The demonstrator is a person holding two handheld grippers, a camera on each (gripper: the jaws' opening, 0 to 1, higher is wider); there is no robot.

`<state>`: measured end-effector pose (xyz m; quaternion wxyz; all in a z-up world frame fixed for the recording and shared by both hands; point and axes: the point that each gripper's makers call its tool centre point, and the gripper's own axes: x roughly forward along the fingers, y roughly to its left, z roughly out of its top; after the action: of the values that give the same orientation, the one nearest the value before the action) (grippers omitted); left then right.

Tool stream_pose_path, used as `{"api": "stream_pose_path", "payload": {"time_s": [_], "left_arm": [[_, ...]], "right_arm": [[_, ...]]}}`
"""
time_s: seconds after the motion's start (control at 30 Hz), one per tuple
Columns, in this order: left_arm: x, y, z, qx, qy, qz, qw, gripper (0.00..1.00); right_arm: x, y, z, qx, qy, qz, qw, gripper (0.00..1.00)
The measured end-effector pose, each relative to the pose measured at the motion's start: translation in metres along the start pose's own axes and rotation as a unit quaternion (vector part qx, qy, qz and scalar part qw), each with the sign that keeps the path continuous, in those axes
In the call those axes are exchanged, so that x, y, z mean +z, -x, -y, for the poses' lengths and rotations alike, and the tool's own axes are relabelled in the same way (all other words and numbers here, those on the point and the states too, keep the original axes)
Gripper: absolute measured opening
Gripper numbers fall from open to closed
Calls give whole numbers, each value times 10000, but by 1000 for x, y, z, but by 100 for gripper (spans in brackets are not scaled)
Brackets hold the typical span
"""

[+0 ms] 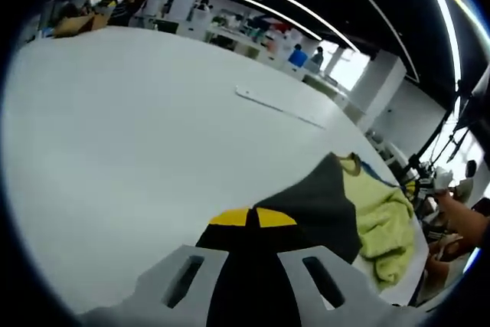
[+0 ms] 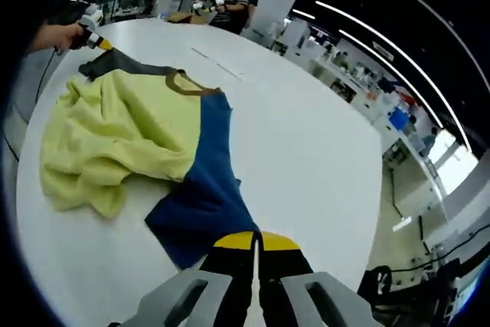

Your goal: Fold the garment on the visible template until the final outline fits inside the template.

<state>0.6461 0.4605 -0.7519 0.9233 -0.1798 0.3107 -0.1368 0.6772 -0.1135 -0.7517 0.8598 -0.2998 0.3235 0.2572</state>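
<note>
The garment point(image 2: 145, 151) (yellow-green, blue and dark grey) is spread on the white table point(image 2: 306, 151) — one corner pinched in the closed right gripper point(image 2: 255, 244), another in the closed left gripper point(image 1: 251, 218).

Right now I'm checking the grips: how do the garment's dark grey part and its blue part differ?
The dark grey part runs into the left tool, the blue part into the right tool. The grey lies farthest from the right tool, the blue nearest. Both border the yellow-green part.

Crumpled yellow, blue and grey garment point(image 2: 145, 151) on table point(image 2: 306, 158)
</note>
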Motion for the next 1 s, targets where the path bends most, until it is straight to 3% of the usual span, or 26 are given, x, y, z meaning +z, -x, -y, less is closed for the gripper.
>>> {"api": "stream_pose_path", "payload": {"time_s": [0.3, 1.0], "left_arm": [[5, -5, -9, 115, 5, -45, 9999, 0], [53, -33, -37, 317, -141, -69, 9994, 0]], "right_arm": [[-4, -4, -15, 223, 32, -63, 9997, 0], [3, -7, -51, 632, 197, -106, 9978, 0]]}}
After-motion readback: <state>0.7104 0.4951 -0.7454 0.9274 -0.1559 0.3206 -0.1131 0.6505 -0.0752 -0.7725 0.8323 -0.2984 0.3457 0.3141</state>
